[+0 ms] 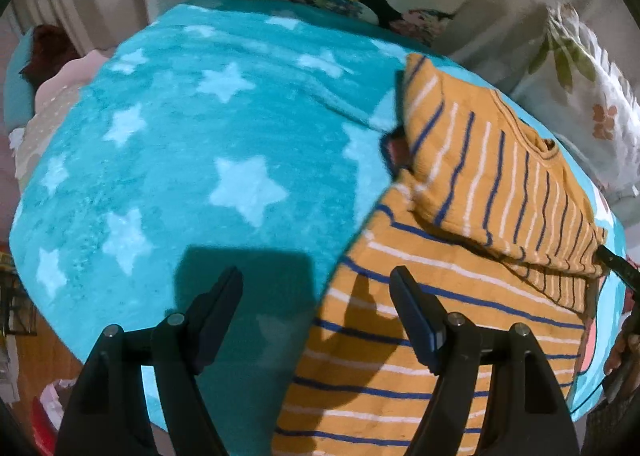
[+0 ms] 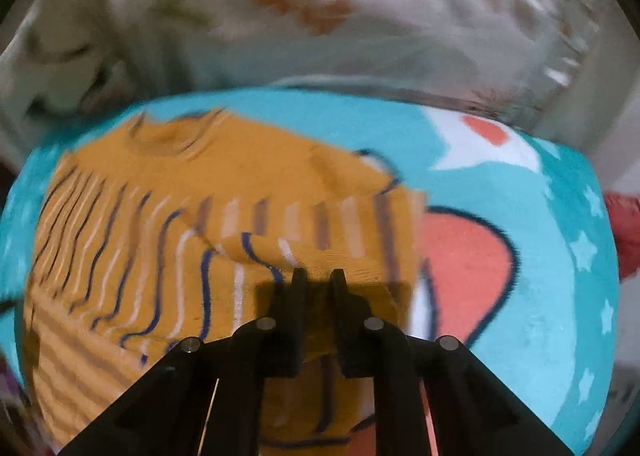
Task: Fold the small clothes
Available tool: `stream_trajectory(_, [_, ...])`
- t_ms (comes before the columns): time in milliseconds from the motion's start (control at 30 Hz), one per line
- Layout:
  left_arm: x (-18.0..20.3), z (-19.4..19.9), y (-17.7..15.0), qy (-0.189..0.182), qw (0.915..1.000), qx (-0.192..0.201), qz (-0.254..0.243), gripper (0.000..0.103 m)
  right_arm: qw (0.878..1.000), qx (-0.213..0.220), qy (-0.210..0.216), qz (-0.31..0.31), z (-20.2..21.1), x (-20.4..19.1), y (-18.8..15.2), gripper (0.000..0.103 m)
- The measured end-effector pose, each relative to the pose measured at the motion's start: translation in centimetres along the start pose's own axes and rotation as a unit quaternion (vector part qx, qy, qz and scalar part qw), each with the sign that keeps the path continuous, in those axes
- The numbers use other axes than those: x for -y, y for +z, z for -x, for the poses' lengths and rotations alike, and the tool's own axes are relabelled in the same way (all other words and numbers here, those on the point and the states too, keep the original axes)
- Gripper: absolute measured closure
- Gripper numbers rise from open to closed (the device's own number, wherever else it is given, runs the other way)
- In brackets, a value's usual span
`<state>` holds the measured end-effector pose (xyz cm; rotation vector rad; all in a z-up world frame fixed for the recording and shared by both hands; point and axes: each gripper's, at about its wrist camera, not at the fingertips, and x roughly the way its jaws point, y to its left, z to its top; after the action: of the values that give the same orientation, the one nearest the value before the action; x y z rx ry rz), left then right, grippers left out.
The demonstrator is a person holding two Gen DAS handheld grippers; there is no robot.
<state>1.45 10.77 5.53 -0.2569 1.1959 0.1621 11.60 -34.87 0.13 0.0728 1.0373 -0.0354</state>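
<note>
Between the closed-in fingers of my right tool (image 2: pixel 316 276) sits a pinched fold of the small mustard striped shirt (image 2: pixel 168 240), gripped so I can carry that side over the body. Part of it already lies doubled across the top, ahead and to the right of my left tool (image 1: pixel 316 276). That left tool hangs wide apart and holds nothing, its right finger above the shirt's lower panel, likely free to steady the cloth. Beneath everything spreads a turquoise star-print blanket (image 1: pixel 180 136) on the bed, with floral pillows (image 1: pixel 580 96) beyond.
</note>
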Motion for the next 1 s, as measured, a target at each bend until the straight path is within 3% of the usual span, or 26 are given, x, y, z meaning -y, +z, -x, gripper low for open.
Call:
stream_trajectory(100, [-0.4, -0.3, -0.5, -0.010, 0.9999, -0.009, 0.001, 0.028, 0.997, 0.003, 0.050, -0.062, 1.3, 1.6, 0.1, 0.070])
stream_trajectory(267, [-0.9, -1.8, -2.1, -0.005, 0.9993, -0.036, -0.003, 0.028, 0.989, 0.032, 0.079, -0.122, 3.8, 3.6, -1.8, 0.056])
stream_trajectory(367, [-1.2, -2.6, -3.0, -0.009, 0.9986, -0.051, -0.004, 0.028, 0.983, 0.021, 0.085, -0.162, 3.8, 5.7, -4.0, 0.055])
stream_trajectory(500, [-0.8, -2.6, -3.4, -0.016, 0.9985, -0.043, -0.031, 0.028, 0.972, -0.004, 0.097, -0.214, 2.6, 8.6, -7.7, 0.055])
stream_trajectory(567, [-0.7, -2.6, -3.4, -0.029, 0.9979, -0.041, -0.041, 0.028, 0.961, -0.028, 0.120, -0.246, 1.6, 9.8, -10.1, 0.055])
stream_trajectory(633, [-0.6, -2.5, -3.2, -0.045, 0.9972, -0.040, -0.043, 0.028, 0.950, -0.012, 0.154, -0.272, 2.2, 10.4, -11.8, 0.054])
stream_trajectory(833, [-0.1, -2.6, -2.9, -0.135, 0.9878, -0.051, -0.058, 0.029, 0.897, -0.050, 0.290, -0.329, 1.8, 9.0, -16.0, 0.054])
stream_trajectory(1000, [0.2, -2.3, -4.4, -0.184, 0.9781, -0.056, -0.078, 0.033, 0.884, -0.063, 0.325, -0.329, 2.7, 5.0, -19.7, 0.054])
